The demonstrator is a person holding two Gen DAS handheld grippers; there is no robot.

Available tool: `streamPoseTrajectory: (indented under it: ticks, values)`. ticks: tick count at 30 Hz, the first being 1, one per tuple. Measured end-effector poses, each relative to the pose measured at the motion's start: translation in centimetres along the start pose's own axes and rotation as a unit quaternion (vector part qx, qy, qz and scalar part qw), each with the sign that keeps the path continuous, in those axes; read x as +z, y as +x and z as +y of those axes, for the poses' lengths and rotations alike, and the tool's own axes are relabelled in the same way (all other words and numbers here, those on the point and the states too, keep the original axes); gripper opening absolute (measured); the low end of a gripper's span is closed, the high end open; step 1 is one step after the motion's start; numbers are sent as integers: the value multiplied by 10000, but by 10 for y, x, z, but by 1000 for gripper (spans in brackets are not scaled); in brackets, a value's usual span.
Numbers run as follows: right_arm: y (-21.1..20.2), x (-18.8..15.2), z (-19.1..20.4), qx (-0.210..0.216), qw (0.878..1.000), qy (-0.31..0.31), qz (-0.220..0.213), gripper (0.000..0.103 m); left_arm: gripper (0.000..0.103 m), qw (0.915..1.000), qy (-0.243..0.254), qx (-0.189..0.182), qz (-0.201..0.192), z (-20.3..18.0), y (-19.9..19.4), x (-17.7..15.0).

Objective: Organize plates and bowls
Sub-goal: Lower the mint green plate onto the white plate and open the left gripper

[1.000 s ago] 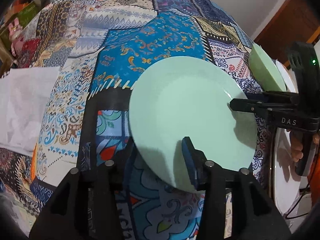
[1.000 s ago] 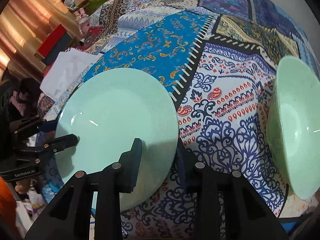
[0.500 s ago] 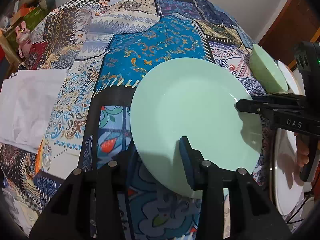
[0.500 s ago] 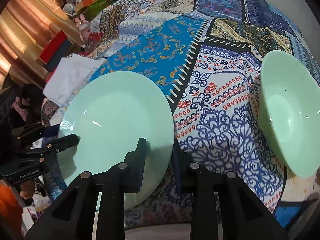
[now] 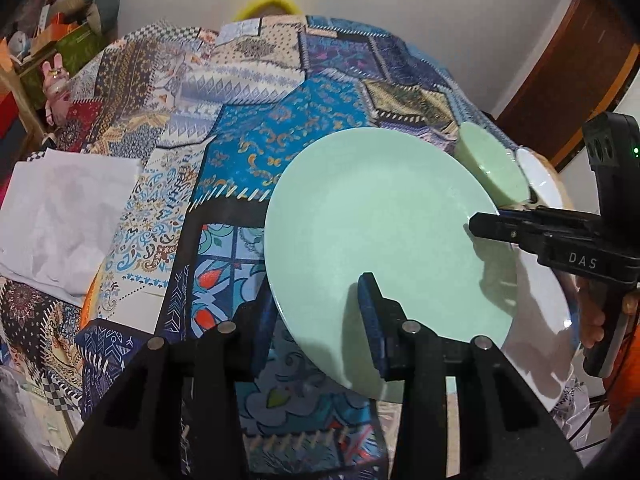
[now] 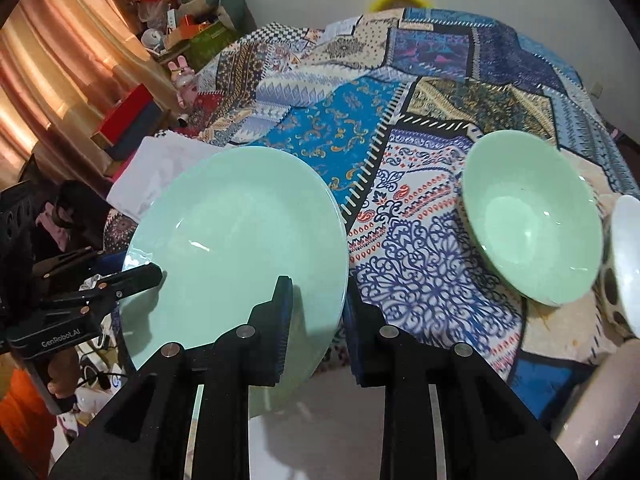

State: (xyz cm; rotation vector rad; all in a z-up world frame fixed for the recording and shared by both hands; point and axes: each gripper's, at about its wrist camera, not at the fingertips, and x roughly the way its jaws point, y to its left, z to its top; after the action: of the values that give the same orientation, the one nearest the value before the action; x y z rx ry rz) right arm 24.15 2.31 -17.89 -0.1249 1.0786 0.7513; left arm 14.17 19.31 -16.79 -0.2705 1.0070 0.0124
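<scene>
A large pale green plate [image 5: 384, 248] is held in the air over the near edge of the patchwork-covered table [image 5: 280, 128]. My left gripper [image 5: 316, 320] is shut on its left rim. My right gripper [image 6: 316, 320] is shut on its right rim; the plate also shows in the right wrist view [image 6: 240, 248]. A pale green bowl [image 6: 532, 220] sits on the cloth to the right, also in the left wrist view [image 5: 492, 168]. A white plate [image 5: 544, 304] lies partly under the green plate. A white bowl [image 6: 628, 256] is at the far right.
A folded white cloth [image 5: 60, 216] lies on the left of the table. A cluttered shelf with boxes and toys [image 6: 180, 40] stands by the curtain on the left. A wall is behind the table and a wooden door [image 5: 568, 64] is at the right.
Both grippers have lifted the green plate and drawn it back toward the near table edge. More of the green bowl, white plate and white bowl has come into view.
</scene>
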Motion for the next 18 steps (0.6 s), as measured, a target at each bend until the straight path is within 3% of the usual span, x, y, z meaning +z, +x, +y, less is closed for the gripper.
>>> streamPoseTrajectory:
  ticks: [18]
  values:
    - [-74,-44,-15,-40,9986,219,-487,23,40,9990,281,-197,-284,-62,-46,-16]
